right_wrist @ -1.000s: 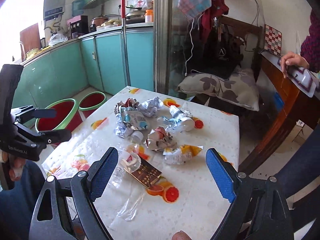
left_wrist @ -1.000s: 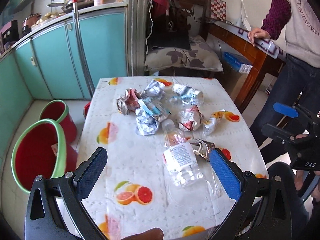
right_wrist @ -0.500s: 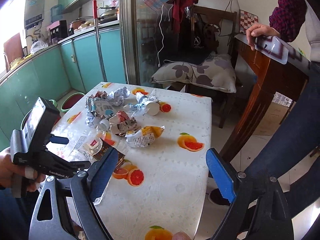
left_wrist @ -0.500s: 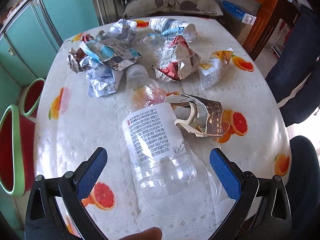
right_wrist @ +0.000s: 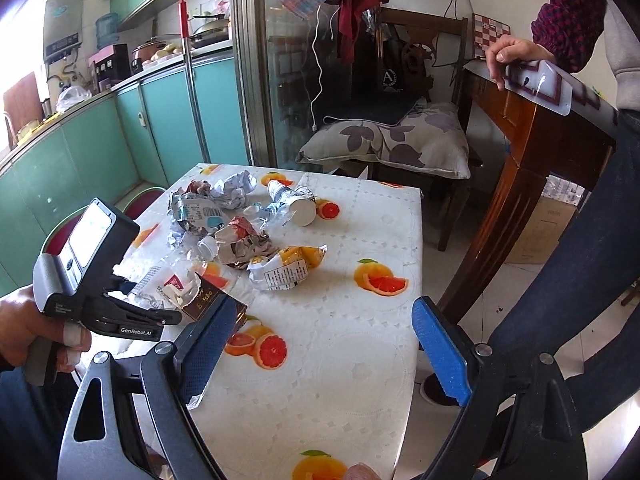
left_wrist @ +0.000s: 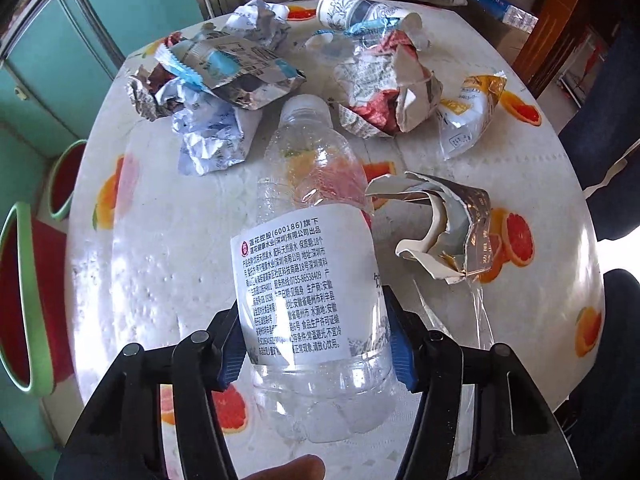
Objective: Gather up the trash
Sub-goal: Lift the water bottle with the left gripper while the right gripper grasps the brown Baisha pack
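A clear plastic bottle (left_wrist: 308, 216) with a white label lies on the fruit-print table (left_wrist: 160, 248), cap end away from me. My left gripper (left_wrist: 310, 304) points steeply down over its lower half; its jaws are closing and the blue pads touch both sides of the bottle. A torn brown-and-gold box (left_wrist: 452, 228) lies just right of the bottle. Beyond it lie crumpled foil wrappers (left_wrist: 224, 68), a red-and-white wrapper (left_wrist: 384, 92), a yellow packet (left_wrist: 472, 112) and a paper cup (left_wrist: 352, 10). My right gripper (right_wrist: 326, 304) hangs open above the table's near right part, nothing between its fingers.
Two red buckets with green rims (left_wrist: 20, 300) stand on the floor left of the table. A person (right_wrist: 580, 260) stands at the right beside a wooden table (right_wrist: 520, 120). A cushioned chair (right_wrist: 392, 140) is behind the table, with teal cabinets (right_wrist: 80, 168) along the left wall.
My left gripper came down over the bottle and its jaws went from wide apart to touching the bottle's sides. The right gripper swung to the right, then held still, open throughout.
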### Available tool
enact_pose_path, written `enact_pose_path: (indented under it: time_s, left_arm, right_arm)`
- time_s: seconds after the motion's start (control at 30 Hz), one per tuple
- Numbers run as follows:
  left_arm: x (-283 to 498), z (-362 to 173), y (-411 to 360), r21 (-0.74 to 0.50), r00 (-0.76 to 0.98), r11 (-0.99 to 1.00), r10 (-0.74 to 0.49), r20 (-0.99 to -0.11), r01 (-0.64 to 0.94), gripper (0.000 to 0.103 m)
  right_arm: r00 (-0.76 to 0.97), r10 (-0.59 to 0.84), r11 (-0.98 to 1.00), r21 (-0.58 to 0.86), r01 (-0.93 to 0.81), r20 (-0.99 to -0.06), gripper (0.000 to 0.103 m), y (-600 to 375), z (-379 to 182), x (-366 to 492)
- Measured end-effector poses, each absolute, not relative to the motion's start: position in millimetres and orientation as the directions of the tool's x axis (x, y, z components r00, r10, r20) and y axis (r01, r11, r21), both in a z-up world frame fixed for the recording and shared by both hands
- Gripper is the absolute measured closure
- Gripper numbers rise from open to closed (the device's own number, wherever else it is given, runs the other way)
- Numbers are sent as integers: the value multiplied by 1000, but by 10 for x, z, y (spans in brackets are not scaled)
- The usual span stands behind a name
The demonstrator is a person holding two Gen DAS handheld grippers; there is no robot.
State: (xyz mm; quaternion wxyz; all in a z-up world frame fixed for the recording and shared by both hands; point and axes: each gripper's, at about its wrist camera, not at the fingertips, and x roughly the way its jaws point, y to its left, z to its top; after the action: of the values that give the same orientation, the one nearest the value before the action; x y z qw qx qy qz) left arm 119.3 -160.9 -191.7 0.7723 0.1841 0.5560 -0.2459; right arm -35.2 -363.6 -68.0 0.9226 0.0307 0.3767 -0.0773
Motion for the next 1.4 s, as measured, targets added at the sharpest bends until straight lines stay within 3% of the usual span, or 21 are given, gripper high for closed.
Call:
enact_pose_path:
  time_s: [0.27,0.37,0.63,0.93,1.27,1.33,1.37,1.4]
  left_arm:
    - [1195,-1495,-1166,10,352,850,-206,-913,526,46]
    - [1151,-1307,-954,-9,383,863,-234,-894,505,46]
    - [1084,-946,-505,-26,475,897,-258,-841,441,46]
    - [987,-744,-163,-66,537,927,-272,-798,370,45]
    - [943,-748,91,-112,552,941,-280,-785,318,45]
    - [948,-752,114,-124,552,942,-285,-784,311,45]
    - [949,-751,126,-125,553,943,-285,-783,309,45]
    - [948,-750,138,-125,555,943,-284,-782,308,45]
  right_arm:
    - [694,-71,996,-20,81,-717,13,-3413,-755,-163]
    - [681,-16,999,-33,-12,-732,4,-3229,-840,-42]
    - [601,118,939,-108,-326,-791,2,-2645,-1253,360]
    - [531,76,803,-264,-535,-844,2,-2320,-1746,771]
    - [422,30,757,-255,-602,-906,3,-2208,-2153,1109]
    - [411,27,767,-244,-593,-911,13,-2207,-2196,1160]
    - [409,37,774,-233,-588,-912,27,-2212,-2190,1166]
    - [410,33,784,-231,-576,-911,55,-2221,-2184,1178]
